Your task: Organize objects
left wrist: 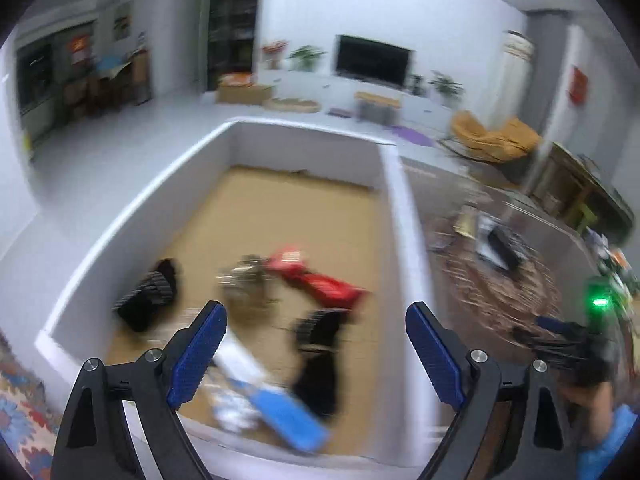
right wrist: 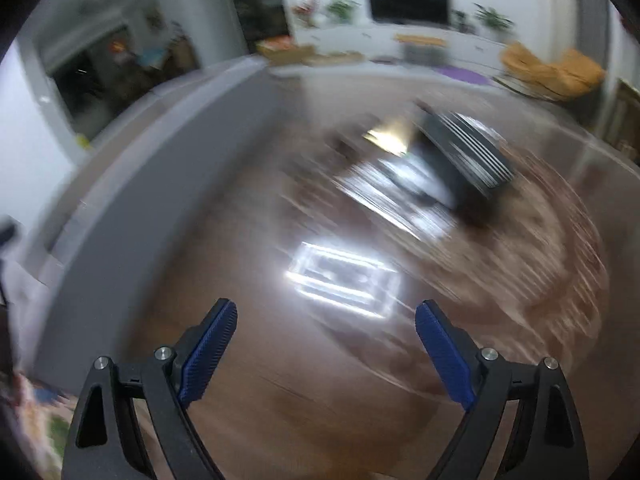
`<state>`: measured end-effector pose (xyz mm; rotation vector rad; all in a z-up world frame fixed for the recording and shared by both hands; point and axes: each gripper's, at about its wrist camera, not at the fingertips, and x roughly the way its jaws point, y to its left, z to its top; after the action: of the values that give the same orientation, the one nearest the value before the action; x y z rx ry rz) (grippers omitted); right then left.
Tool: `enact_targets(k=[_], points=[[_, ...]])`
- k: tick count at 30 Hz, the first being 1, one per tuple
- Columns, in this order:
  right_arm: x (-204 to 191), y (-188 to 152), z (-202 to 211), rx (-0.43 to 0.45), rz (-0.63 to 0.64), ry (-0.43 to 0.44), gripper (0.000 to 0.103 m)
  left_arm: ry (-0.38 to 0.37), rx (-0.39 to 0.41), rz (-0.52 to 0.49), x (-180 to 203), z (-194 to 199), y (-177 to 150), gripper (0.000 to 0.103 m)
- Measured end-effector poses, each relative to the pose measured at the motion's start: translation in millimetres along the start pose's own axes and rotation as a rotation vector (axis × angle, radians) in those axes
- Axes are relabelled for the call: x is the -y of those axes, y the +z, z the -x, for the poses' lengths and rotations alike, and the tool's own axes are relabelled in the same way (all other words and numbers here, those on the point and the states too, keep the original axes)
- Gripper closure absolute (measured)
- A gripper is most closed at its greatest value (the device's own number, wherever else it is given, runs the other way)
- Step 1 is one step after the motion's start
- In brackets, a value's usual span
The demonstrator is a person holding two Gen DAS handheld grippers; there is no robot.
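Observation:
My left gripper hangs open over a white-walled box with a cardboard floor, nothing between its fingers. In the box lie a red object, a metallic object, two black items and a blue-and-white item, all blurred. My right gripper is open and empty above a glossy brown table. Ahead of it sit a black striped object and a bright rectangular patch, either a glare or a clear thing.
The box's grey outer wall runs along the left of the right wrist view. In the left wrist view a hand holds the other gripper's black body with a green light. A patterned cloth lies at lower left.

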<state>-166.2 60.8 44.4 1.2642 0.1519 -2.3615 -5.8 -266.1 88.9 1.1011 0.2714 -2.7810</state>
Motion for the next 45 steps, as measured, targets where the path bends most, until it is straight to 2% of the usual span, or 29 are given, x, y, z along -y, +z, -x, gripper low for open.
enact_targets(k=[4,7,8,10,14,17,20,25,31,45], points=[[57.2,-28.2,4.4,0.007,-0.019,-0.133,0.012,-0.119,0.006,-0.089,75.2,12.6,-8.3,0.011],[90.4,-34.8,8.6,0.024,-0.019,-0.218,0.012,-0.217,-0.04,-0.122,129.5,6.9,-21.6,0.001],[100.5,-36.4,9.5,0.025,-0.029,-0.226,0.012,-0.238,-0.057,-0.133,144.7,2.3,-26.3,0.001],[112.2,-37.4,6.3,0.026,-0.045,-0.23,0.012,-0.243,-0.107,-0.167,175.8,-17.7,-39.8,0.001],[128.8,-41.1,5.5,0.036,-0.05,-0.222,0.011,-0.193,-0.18,-0.2,212.6,-65.4,-57.7,0.001],[124.0,-37.4,-2.2,0.032,-0.047,-0.207,0.01,-0.142,-0.2,-0.21,221.4,-101.1,-60.3,0.001],[121.2,-35.4,-4.6,0.021,-0.054,-0.204,0.004,-0.081,-0.202,-0.21,223.8,-131.1,-59.2,0.001],[117.7,-40.7,3.0,0.017,-0.069,-0.204,0.002,-0.017,-0.206,-0.223,223.1,-161.9,-54.2,0.001],[117.8,-41.2,4.3,0.017,-0.07,-0.204,0.001,-0.005,-0.221,-0.231,216.2,-183.9,-49.7,0.001],[117.4,-41.2,4.3,0.018,-0.072,-0.203,0.001,-0.019,-0.195,-0.214,215.6,-192.3,-48.2,0.0]])
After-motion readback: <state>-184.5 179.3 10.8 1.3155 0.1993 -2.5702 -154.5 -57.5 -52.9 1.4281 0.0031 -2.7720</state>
